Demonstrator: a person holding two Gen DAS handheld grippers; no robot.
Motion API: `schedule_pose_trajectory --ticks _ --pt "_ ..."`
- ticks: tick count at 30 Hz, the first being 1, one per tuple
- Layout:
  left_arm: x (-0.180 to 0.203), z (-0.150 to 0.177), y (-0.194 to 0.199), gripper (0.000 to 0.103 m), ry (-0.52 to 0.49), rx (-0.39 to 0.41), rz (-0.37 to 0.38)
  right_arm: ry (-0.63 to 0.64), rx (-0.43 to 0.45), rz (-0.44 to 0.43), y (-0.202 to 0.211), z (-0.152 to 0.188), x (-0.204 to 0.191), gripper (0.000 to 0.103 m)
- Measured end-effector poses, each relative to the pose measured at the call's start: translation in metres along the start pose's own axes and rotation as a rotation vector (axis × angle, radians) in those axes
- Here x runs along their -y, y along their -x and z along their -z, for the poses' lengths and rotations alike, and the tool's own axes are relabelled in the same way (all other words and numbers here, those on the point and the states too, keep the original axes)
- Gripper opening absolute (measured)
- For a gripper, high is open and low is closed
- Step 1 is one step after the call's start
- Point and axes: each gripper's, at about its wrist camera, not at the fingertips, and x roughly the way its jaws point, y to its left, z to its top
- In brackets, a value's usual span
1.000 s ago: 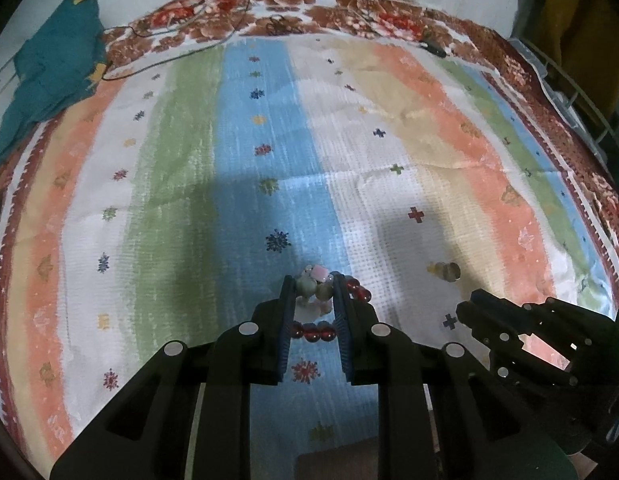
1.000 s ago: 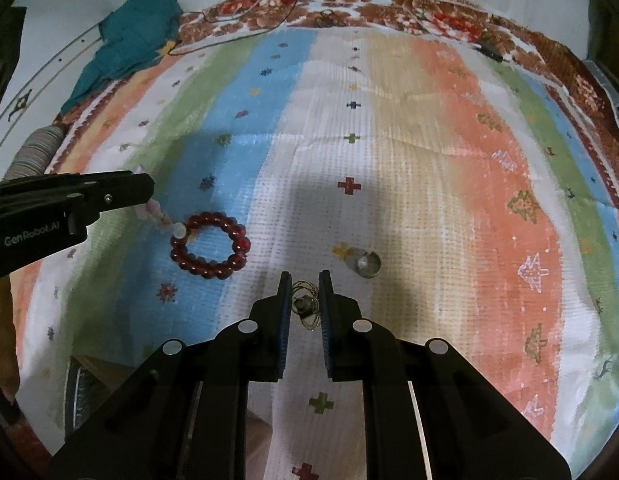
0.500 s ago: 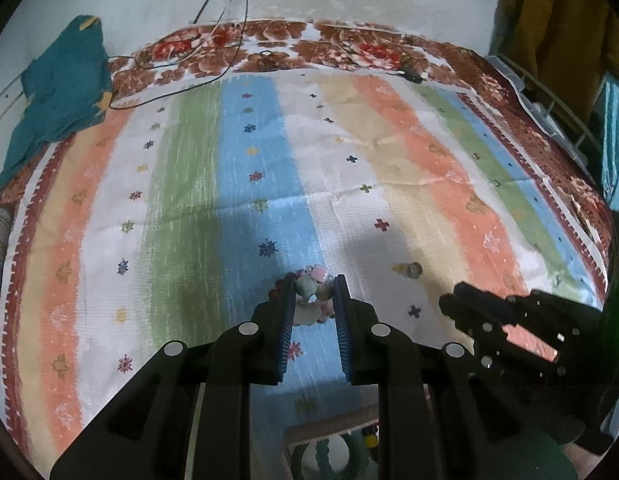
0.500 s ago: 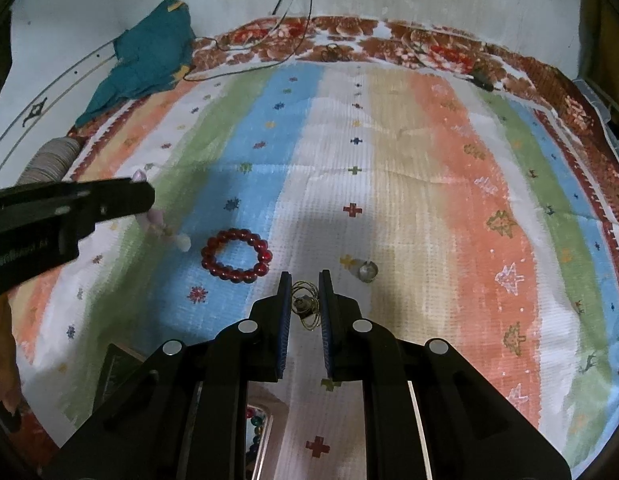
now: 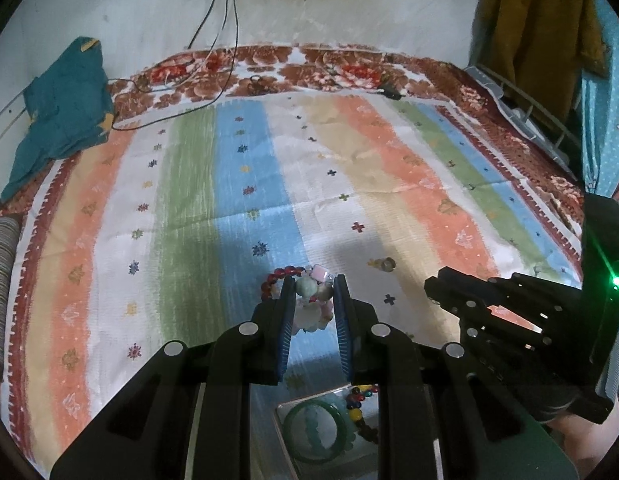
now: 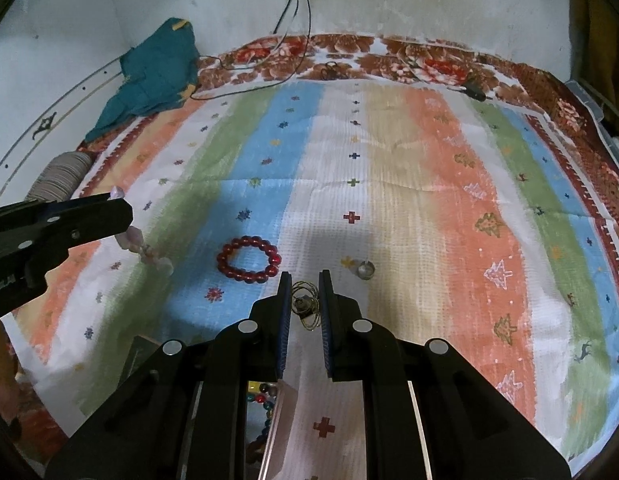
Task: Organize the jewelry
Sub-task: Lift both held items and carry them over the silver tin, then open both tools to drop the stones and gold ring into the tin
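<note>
My left gripper (image 5: 312, 285) is shut on a pastel stone bracelet (image 5: 311, 300) and holds it above the striped cloth; the bracelet hangs from it in the right wrist view (image 6: 143, 246). My right gripper (image 6: 303, 285) is shut on a thin gold wire earring (image 6: 305, 306). A red bead bracelet (image 6: 247, 259) lies on the blue stripe, partly behind the left fingers (image 5: 279, 276). A small silver ring (image 6: 365, 269) lies to its right, also in the left wrist view (image 5: 386, 265). A jewelry box (image 5: 329, 428) below holds a green bangle (image 5: 313, 432) and mixed beads.
A teal cloth (image 5: 57, 120) lies at the far left corner. Cables (image 5: 181, 92) run along the far floral border of the spread. A striped roll (image 6: 57, 178) sits at the left edge. A wire rack (image 5: 525, 112) stands at the right.
Both grippers have risen and pulled back from the cloth, each still holding its piece. The red bracelet stays on the cloth. The jewelry box has come into view below.
</note>
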Motion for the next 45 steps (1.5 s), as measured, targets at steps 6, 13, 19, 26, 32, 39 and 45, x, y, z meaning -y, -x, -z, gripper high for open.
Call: schedule_pose_trajectory --ticks 6,13,19,26,32,39,45 --pt "0.001 0.010 0.017 0.019 0.001 0.019 0.014 0.033 0.032 0.007 0.016 0.006 -0.009 0.014" --pt "0.004 0.019 0.033 0.019 0.001 0.041 0.037 0.048 0.043 -0.014 0.027 0.013 -0.015 0.014" --pt "0.005 0.029 0.045 0.019 -0.001 0.057 0.050 0.062 0.050 -0.041 0.037 0.021 -0.021 0.014" --pt "0.007 0.040 0.051 0.019 -0.002 0.055 0.053 0.073 0.036 -0.078 0.043 0.036 -0.030 0.014" --pt "0.014 0.053 0.054 0.019 -0.021 0.048 0.048 0.078 0.030 -0.094 0.048 0.044 -0.035 0.014" --pt "0.015 0.062 0.058 0.019 -0.012 0.040 0.061 0.076 0.015 -0.114 0.050 0.054 -0.035 0.014" --pt "0.008 0.069 0.058 0.029 0.041 0.026 0.089 0.054 0.009 -0.134 0.052 0.057 -0.032 0.043"
